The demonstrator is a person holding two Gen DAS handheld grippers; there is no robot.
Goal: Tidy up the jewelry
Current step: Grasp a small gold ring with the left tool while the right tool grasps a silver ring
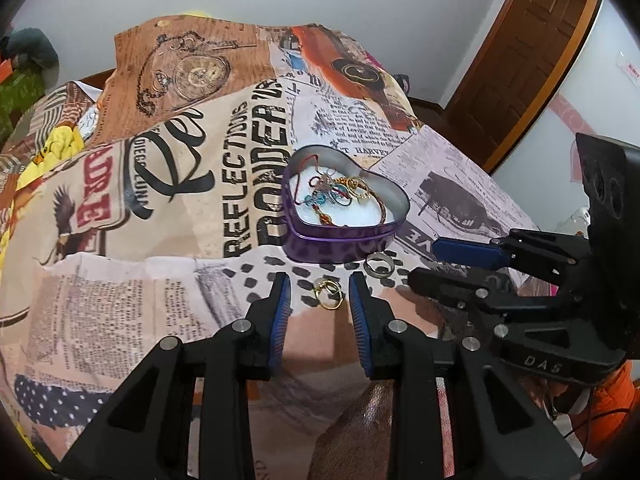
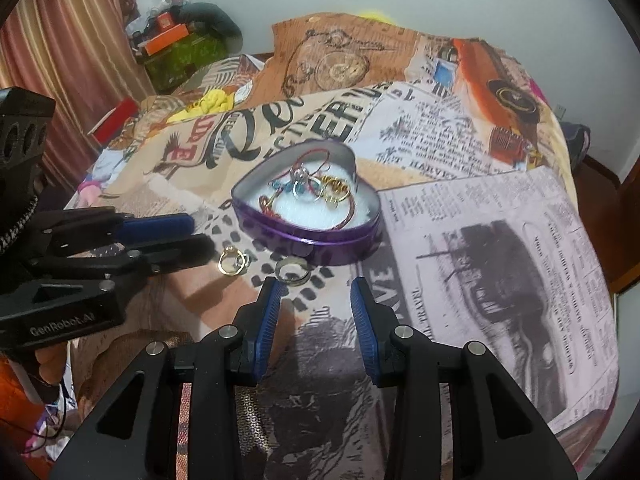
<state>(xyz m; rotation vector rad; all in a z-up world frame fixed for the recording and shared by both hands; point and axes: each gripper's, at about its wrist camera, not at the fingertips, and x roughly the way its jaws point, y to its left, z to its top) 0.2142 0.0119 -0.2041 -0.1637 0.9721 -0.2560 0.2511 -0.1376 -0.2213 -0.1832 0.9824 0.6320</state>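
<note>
A purple heart-shaped tin [image 1: 338, 245] [image 2: 320, 236] stands open on the printed cloth and holds several rings, beads and a cord bracelet on white padding. A gold ring [image 1: 328, 295] [image 2: 232, 261] lies on the cloth between the tips of my left gripper [image 1: 319, 286], which is open around it. A silver band ring [image 1: 379, 265] [image 2: 293, 271] lies just right of it, in front of the tin. My right gripper [image 2: 316, 290] is open and empty, with the silver ring close to its left fingertip.
A newspaper-print cloth [image 1: 120, 280] covers the table. A wooden door [image 1: 532, 40] stands at the back right. Curtains [image 2: 60, 40], boxes and clutter [image 2: 176, 40] lie at the back left. Yellow fabric [image 2: 212, 100] lies on the cloth's far side.
</note>
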